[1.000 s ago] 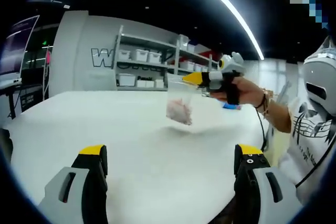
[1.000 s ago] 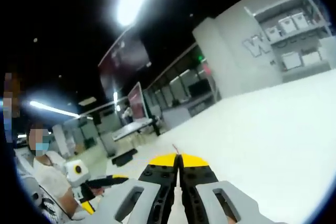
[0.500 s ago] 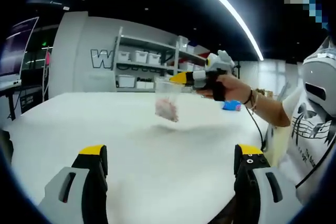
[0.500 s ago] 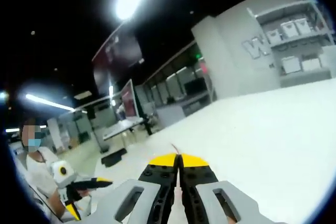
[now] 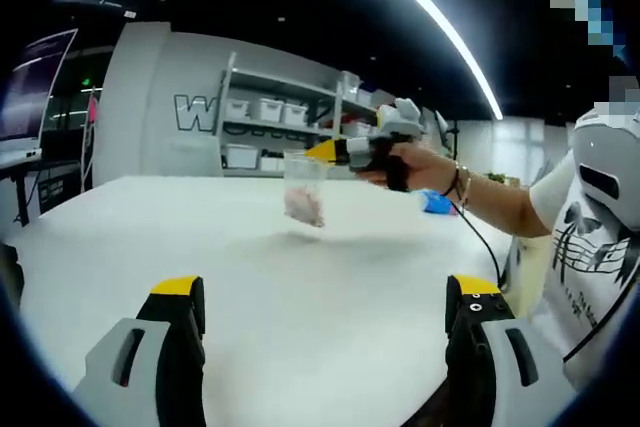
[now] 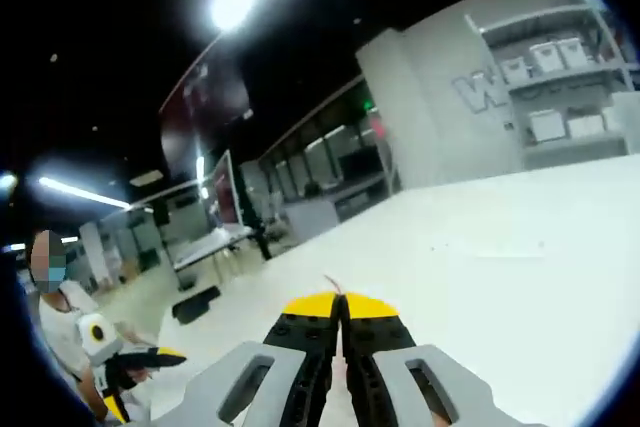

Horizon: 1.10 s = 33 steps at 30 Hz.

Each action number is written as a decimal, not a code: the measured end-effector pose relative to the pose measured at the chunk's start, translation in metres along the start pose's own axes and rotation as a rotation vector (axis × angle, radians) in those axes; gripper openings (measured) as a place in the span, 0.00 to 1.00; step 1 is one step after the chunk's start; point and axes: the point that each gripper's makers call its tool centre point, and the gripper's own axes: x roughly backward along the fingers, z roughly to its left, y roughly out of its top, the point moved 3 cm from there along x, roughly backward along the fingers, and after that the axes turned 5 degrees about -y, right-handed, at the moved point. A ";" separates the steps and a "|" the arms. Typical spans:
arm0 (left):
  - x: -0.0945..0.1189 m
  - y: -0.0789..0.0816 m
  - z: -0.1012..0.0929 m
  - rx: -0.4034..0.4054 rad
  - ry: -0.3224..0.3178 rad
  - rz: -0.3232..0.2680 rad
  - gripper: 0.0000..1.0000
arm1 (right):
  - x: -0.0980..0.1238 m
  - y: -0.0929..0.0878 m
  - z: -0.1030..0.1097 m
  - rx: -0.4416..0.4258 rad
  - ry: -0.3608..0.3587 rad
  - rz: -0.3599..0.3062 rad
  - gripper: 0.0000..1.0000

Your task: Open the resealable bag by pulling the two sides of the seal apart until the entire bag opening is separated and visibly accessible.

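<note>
Hanging in the air above the white worktop [image 5: 300, 287], the clear resealable bag [image 5: 303, 187] is held up by its top edge, with something pale pink resting in its bottom. The right hand-held gripper [image 5: 318, 152] pinches that top edge, and a person's hand [image 5: 405, 160] holds it out over the worktop. Lifting the bag this way likely keeps it hanging straight, so the seal is easy to reach for the other side.

In the right gripper view, the right hand-held gripper's yellow tips are pressed tight together, and a thin sliver of the bag's edge pokes out between them. So it is clenched on the bag.

The left hand-held gripper [image 5: 325, 307] is spread wide, with its two yellow-tipped jaws far apart and nothing between them. It is well apart from the bag. It also shows small at the bottom left of the right gripper view, too tiny to tell more.

The bag's seal looks too small and far to tell if it is parted. I think the pulling apart is not yet done, since just one side is gripped.

Shelves [image 5: 290, 127] with white boxes stand behind the worktop.
</note>
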 end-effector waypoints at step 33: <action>-0.003 0.003 0.008 0.016 0.000 -0.009 0.99 | -0.067 0.031 -0.053 0.027 -0.103 0.004 0.00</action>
